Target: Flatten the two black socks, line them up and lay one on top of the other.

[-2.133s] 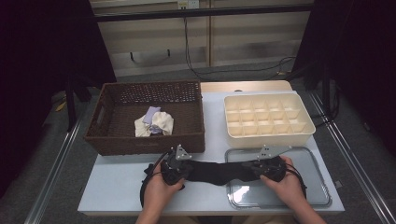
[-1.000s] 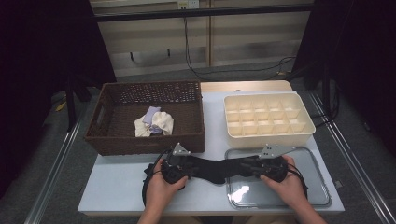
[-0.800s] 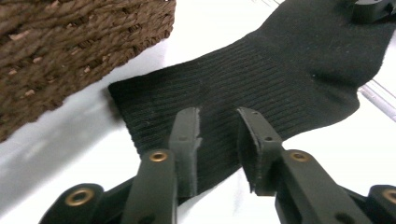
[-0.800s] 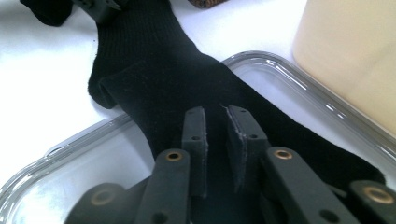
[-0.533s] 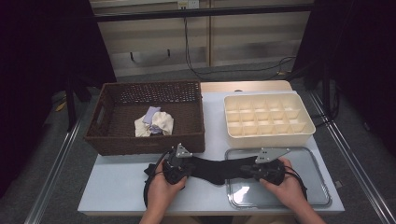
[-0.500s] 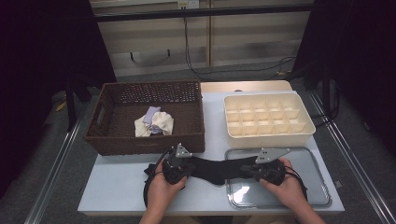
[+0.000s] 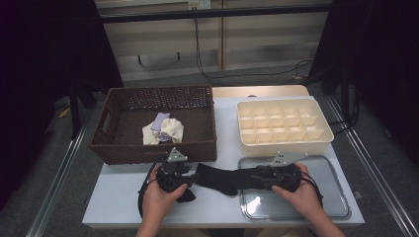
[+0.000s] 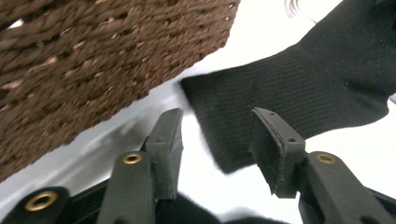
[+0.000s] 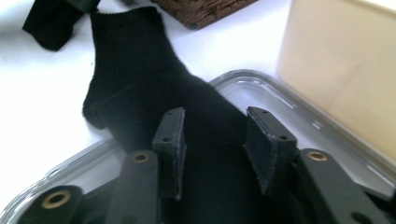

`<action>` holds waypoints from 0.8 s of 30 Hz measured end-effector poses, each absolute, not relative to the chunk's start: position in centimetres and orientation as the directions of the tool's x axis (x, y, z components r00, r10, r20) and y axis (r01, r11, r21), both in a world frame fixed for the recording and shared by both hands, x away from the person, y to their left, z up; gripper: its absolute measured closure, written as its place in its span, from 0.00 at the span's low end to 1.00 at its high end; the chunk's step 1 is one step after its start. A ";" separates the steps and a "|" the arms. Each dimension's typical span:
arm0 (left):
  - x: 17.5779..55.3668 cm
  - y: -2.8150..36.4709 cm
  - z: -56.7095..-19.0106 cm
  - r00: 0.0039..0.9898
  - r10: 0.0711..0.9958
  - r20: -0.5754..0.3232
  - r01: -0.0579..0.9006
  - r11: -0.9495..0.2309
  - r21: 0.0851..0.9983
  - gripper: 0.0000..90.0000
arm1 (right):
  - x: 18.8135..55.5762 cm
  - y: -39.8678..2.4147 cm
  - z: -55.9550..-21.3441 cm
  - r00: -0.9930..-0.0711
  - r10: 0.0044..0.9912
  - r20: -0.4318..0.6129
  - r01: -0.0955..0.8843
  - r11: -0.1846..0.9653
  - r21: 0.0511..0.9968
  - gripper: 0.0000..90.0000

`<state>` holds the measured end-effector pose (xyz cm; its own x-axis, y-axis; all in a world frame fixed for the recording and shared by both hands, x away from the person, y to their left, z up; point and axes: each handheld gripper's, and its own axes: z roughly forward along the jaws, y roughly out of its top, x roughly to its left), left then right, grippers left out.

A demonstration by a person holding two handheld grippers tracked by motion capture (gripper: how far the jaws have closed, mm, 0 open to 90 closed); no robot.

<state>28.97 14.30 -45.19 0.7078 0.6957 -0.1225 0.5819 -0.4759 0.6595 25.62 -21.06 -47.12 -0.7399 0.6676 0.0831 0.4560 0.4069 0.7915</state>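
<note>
A black sock [image 7: 225,178] lies stretched across the table's front, its right end on the clear tray [image 7: 326,207]. My left gripper [image 7: 191,176] sits at the sock's left end. In the left gripper view its jaws [image 8: 219,135] are open and have just been opening, with the ribbed cuff [image 8: 289,88] lying loose between and beyond them, not pressed. My right gripper [image 7: 256,178] is at the sock's right end. Its jaws [image 9: 212,135] are open too and have just been opening, and the sock [image 9: 140,88] lies flat between them untouched.
A brown wicker basket [image 7: 123,148] at the back left holds a few pale socks [image 7: 163,129]. A cream compartment box [image 7: 281,126] stands at the back right, close behind the tray. A second piece of black cloth [image 7: 186,195] lies by the left hand.
Both grippers have opened and let go of the sock, which was pulled taut between them. It now rests slack on the table and tray. The left hand has shifted slightly left.
</note>
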 end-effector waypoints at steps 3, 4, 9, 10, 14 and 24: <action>28.8 14.7 -44.9 0.695 0.711 -0.109 0.585 -0.471 0.660 0.57 | 25.9 -21.4 -47.0 -0.729 0.676 0.107 0.470 0.381 0.796 0.61; 28.7 14.9 -44.8 0.694 0.710 -0.114 0.587 -0.467 0.661 0.57 | 25.9 -21.5 -47.0 -0.728 0.677 0.108 0.469 0.378 0.798 0.60; 28.4 15.9 -44.2 0.679 0.726 -0.110 0.587 -0.447 0.675 0.54 | 26.2 -21.6 -46.8 -0.719 0.687 0.107 0.473 0.370 0.800 0.59; 28.3 16.2 -44.0 0.671 0.734 -0.104 0.589 -0.443 0.676 0.53 | 26.3 -21.6 -46.8 -0.717 0.689 0.106 0.473 0.369 0.801 0.59; 28.1 17.3 -43.8 0.638 0.760 -0.127 0.609 -0.396 0.687 0.52 | 26.4 -21.3 -46.6 -0.726 0.679 0.108 0.467 0.371 0.802 0.59; 27.9 19.4 -43.6 0.595 0.792 -0.135 0.641 -0.366 0.674 0.48 | 26.7 -20.8 -46.6 -0.740 0.663 0.113 0.459 0.375 0.805 0.58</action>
